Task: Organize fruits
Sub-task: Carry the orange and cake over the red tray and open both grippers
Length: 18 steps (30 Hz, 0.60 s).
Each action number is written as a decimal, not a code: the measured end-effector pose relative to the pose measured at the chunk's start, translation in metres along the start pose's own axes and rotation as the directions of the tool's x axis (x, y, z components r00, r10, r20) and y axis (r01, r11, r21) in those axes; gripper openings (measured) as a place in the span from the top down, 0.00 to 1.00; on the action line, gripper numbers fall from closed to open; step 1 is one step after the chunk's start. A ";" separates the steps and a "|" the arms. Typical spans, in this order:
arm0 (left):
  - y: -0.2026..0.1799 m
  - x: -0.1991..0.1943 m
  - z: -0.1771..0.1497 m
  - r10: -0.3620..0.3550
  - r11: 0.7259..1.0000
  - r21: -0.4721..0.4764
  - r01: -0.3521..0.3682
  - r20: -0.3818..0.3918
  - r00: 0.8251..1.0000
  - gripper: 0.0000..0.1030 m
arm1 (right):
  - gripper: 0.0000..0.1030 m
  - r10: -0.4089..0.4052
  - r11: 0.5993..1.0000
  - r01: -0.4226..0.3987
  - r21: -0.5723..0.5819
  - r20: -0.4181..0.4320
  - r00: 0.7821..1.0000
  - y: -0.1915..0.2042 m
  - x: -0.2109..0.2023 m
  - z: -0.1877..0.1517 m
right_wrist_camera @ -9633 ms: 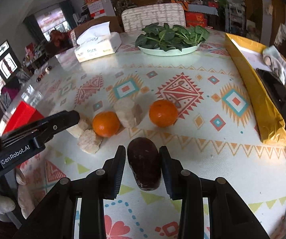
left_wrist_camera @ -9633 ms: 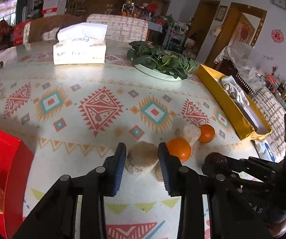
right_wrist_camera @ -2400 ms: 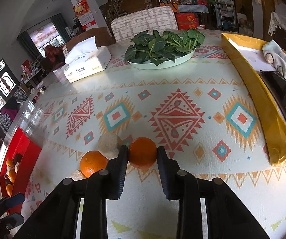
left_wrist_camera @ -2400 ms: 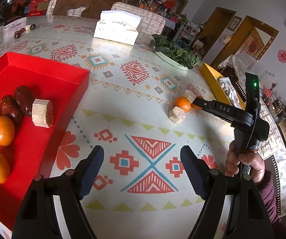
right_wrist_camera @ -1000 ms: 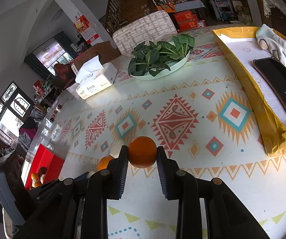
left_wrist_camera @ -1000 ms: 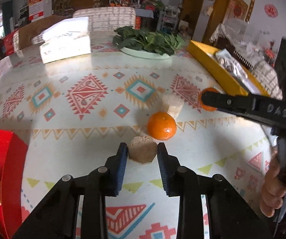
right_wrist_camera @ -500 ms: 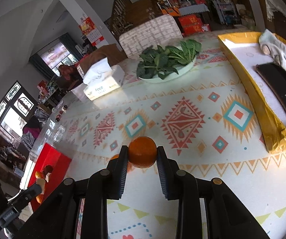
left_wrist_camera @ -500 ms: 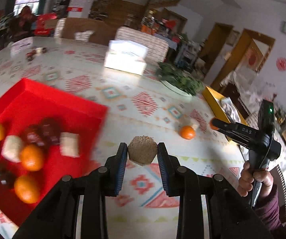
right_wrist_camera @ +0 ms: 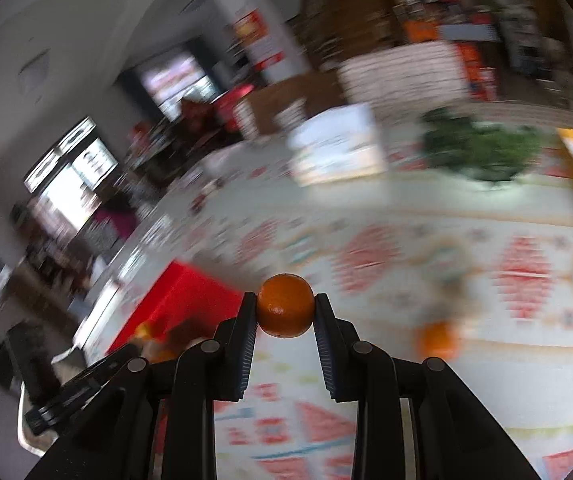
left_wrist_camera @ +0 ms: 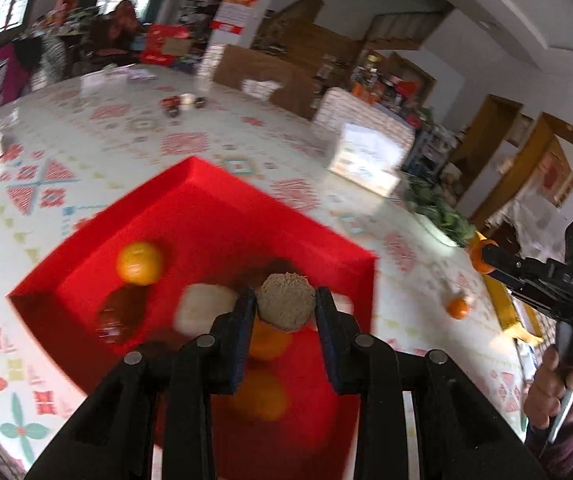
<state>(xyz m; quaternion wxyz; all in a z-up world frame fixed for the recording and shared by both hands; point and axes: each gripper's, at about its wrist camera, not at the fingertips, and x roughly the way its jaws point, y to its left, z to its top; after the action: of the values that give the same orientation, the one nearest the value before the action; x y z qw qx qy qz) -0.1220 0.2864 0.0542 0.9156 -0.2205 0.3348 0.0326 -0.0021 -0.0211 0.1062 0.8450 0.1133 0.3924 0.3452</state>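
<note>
Orange (right_wrist_camera: 285, 311) clamped between right tongs (right_wrist_camera: 285, 314)

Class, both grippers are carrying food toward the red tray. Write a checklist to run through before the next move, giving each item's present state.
1. Left gripper grips the beige chunk: ok.
2. Chunk above the red tray: ok.
3. Free tray floor for a drop: ok, bare at the far corner.
4. Right gripper grips the orange: ok.
5. Orange above the tray: not ok, tray lies off to the left.
6. Table cleared of fruit: not ok, an orange on the table remains.
</note>
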 end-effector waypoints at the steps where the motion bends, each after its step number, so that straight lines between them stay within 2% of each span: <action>1: 0.006 0.000 0.000 0.008 1.000 -0.008 -0.008 -0.006 1.000 0.71 | 0.70 0.017 1.000 -0.017 -0.015 -0.018 1.000 0.010 0.008 -0.002; 4: 0.016 0.001 -0.002 0.017 1.000 -0.017 -0.018 -0.020 1.000 0.71 | 0.70 0.079 0.992 -0.088 -0.087 -0.098 0.992 0.058 0.050 -0.011; 7: 0.027 0.000 -0.003 0.024 0.999 -0.037 -0.025 -0.017 1.000 0.71 | 0.70 0.099 0.984 -0.119 -0.131 -0.153 0.983 0.090 0.083 -0.017; 16: 0.057 0.011 0.005 0.051 0.992 -0.118 -0.055 -0.036 0.998 0.71 | 0.70 0.027 0.975 -0.081 -0.207 -0.250 0.968 0.140 0.168 -0.021; 18: 0.059 0.010 0.005 0.034 0.991 -0.129 -0.038 -0.035 0.999 0.60 | 0.69 0.017 0.974 -0.079 -0.212 -0.279 0.960 0.144 0.182 -0.022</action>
<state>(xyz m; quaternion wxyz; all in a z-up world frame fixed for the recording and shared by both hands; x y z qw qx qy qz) -0.1233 0.3410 0.0292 0.8930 -0.2738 0.3506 0.0674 -0.0075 0.2054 0.0518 0.7809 -0.0211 0.4623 0.4195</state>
